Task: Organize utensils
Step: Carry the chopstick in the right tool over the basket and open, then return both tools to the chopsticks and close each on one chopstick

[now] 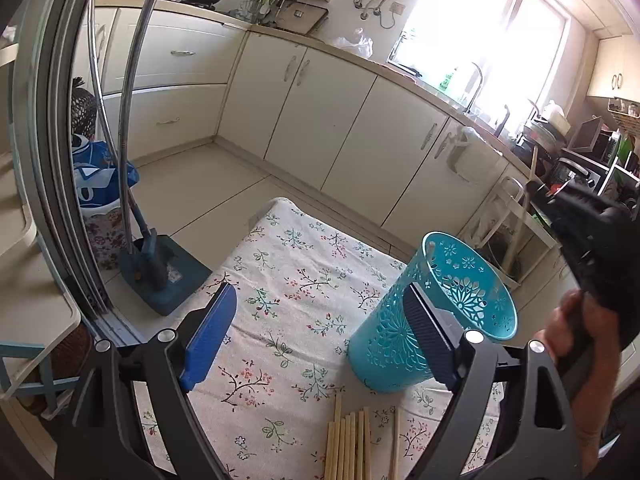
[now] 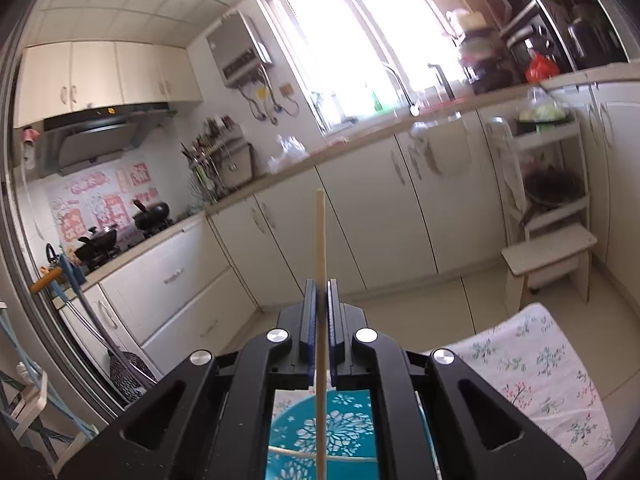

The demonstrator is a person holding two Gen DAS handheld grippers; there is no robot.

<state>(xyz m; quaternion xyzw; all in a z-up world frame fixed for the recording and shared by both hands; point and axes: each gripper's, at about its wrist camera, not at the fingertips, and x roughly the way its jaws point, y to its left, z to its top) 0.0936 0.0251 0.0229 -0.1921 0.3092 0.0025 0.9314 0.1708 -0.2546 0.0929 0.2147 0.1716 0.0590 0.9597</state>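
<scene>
A: Starting at the left, what are the left tongs point(image 1: 320, 336) doing?

B: They stand wide apart with nothing between the pads. The blue left pad point(image 1: 210, 340) hangs over the floral cloth point(image 1: 280, 280) that covers the bench; the right pad sits just in front of the teal holder point(image 1: 432, 312), and I cannot tell whether it touches it.

A: And the holder itself?

B: It stands on the cloth, leaning in this view, its pierced wall and open mouth showing. Near the bottom edge, a bundle of wooden chopsticks point(image 1: 348, 444) lies on the cloth.

A: Further right?

B: A hand point(image 1: 576, 360) grips the handle of the right tongs point(image 2: 319, 308). Their pads are closed on a single chopstick point(image 2: 320, 240), which stands upright, its lower end over the holder's mouth, where another stick lies.
</scene>
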